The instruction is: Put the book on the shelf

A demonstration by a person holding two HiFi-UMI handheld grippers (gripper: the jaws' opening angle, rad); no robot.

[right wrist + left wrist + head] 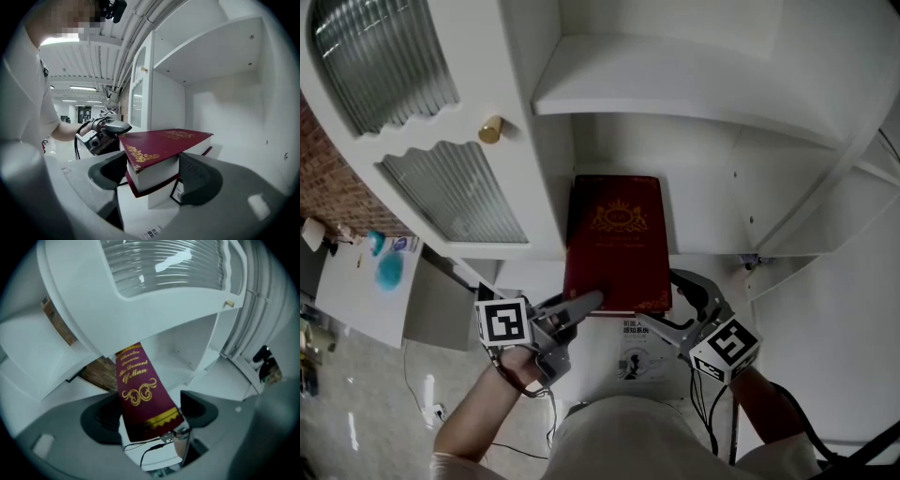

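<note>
The red book (616,244) lies flat on the white cabinet's shelf (712,223), its near edge overhanging. The left tool (150,414) is spread around its spine. The right tool (153,169) pinches its corner.

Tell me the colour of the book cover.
The book is dark red with gold print; best in the head view.
</note>
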